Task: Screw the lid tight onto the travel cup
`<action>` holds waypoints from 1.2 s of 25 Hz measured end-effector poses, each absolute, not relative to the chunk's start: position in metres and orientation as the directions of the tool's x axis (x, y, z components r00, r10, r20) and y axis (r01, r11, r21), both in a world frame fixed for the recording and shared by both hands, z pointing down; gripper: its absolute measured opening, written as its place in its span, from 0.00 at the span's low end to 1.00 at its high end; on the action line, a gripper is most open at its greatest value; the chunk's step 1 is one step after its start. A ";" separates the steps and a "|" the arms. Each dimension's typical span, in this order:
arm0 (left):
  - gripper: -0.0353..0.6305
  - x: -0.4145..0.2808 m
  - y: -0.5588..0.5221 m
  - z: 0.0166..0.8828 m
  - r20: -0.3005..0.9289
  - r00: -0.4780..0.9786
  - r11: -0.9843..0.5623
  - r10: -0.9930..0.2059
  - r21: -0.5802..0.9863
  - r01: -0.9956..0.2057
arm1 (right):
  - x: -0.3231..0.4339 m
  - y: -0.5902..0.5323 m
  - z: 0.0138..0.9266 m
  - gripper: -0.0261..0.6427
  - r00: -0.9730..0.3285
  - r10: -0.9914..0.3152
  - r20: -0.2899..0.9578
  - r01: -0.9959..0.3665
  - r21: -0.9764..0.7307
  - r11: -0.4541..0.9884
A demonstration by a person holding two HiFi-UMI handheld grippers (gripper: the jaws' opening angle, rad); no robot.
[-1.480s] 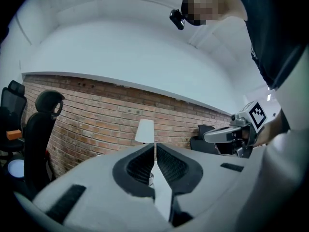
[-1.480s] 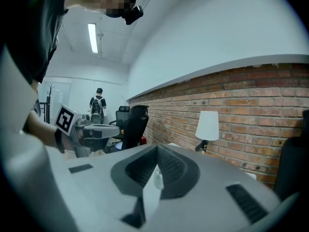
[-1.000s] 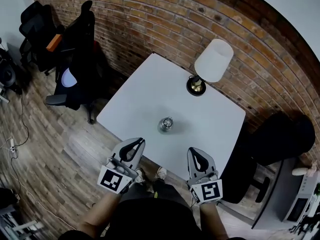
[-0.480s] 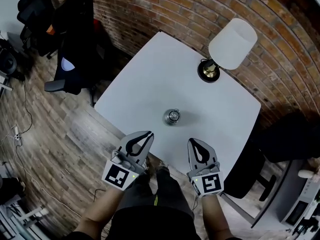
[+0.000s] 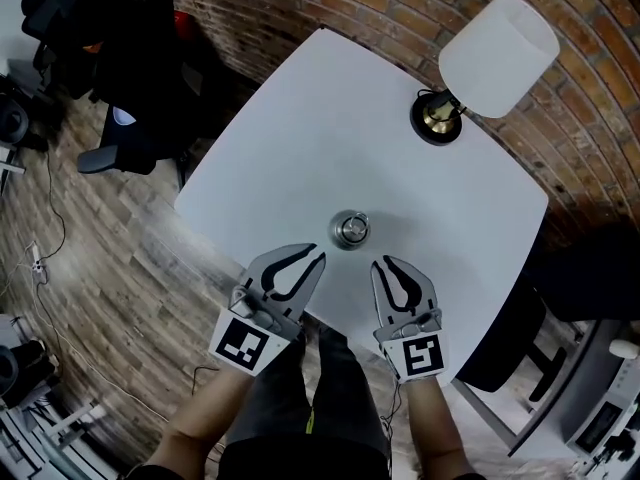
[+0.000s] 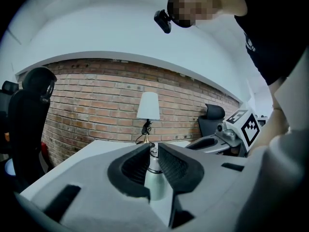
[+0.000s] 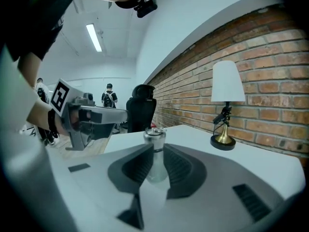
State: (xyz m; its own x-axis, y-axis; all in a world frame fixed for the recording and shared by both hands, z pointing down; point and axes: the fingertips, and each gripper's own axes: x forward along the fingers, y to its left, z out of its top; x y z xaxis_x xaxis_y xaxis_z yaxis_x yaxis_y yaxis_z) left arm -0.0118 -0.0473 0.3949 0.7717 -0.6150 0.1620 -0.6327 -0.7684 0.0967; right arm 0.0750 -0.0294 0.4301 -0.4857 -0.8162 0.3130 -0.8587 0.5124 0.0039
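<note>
Upright travel cup (image 5: 351, 229) on the bench (image 5: 330, 118), lid apparently already seated, sits just ahead of both tips and between them. Left tongs (image 5: 318, 256) closed, empty. Right tongs (image 5: 382, 265) just cracking open, nothing between. Both about equally near.

White square counter (image 5: 300, 138), matte top, far edges close to brick wall (image 5: 400, 8). Two things stand on it.
- Steel cup (image 5: 351, 229): upright, near front edge, about mid-width, well apart from lamp.
- Lid (image 7: 155, 132): seems to sit on cup; seating hard to judge from these angles.
- Lamp (image 5: 497, 43): far right corner beside wall, round dark base (image 5: 437, 120), brass stem, white shade.
</note>
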 end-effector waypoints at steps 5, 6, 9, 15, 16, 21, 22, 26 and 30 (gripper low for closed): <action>0.11 -0.005 -0.056 0.411 0.167 0.773 -0.768 -0.612 0.107 -0.632 | 0.068 -0.039 0.449 0.24 -0.515 -0.796 0.319 -0.837 0.013 0.547; 0.11 -0.004 -0.058 0.414 0.168 0.774 -0.769 -0.611 0.106 -0.630 | 0.067 -0.041 0.453 0.26 -0.519 -0.793 0.318 -0.834 0.013 0.551; 0.12 -0.002 -0.063 0.417 0.159 0.778 -0.773 -0.608 0.105 -0.626 | 0.064 -0.045 0.462 0.30 -0.531 -0.785 0.317 -0.829 -0.003 0.559; 0.18 0.005 -0.064 0.417 0.149 0.801 -0.800 -0.580 0.081 -0.594 | 0.057 -0.048 0.475 0.37 -0.575 -0.751 0.326 -0.797 -0.013 0.604; 0.19 0.006 -0.064 0.418 0.147 0.803 -0.802 -0.577 0.080 -0.592 | 0.056 -0.049 0.476 0.39 -0.581 -0.746 0.325 -0.792 -0.015 0.610; 0.23 0.013 -0.066 0.424 0.153 0.814 -0.814 -0.560 0.082 -0.575 | 0.046 -0.055 0.485 0.44 -0.611 -0.721 0.327 -0.767 -0.019 0.641; 0.24 0.014 -0.066 0.425 0.154 0.817 -0.817 -0.556 0.080 -0.571 | 0.045 -0.056 0.486 0.45 -0.611 -0.721 0.326 -0.767 -0.019 0.642; 0.28 0.017 -0.068 0.428 0.158 0.824 -0.824 -0.544 0.088 -0.560 | 0.042 -0.064 0.489 0.50 -0.608 -0.731 0.310 -0.775 -0.029 0.632; 0.33 0.021 -0.070 0.430 0.163 0.831 -0.831 -0.531 0.092 -0.549 | 0.036 -0.069 0.495 0.52 -0.624 -0.715 0.315 -0.760 -0.032 0.649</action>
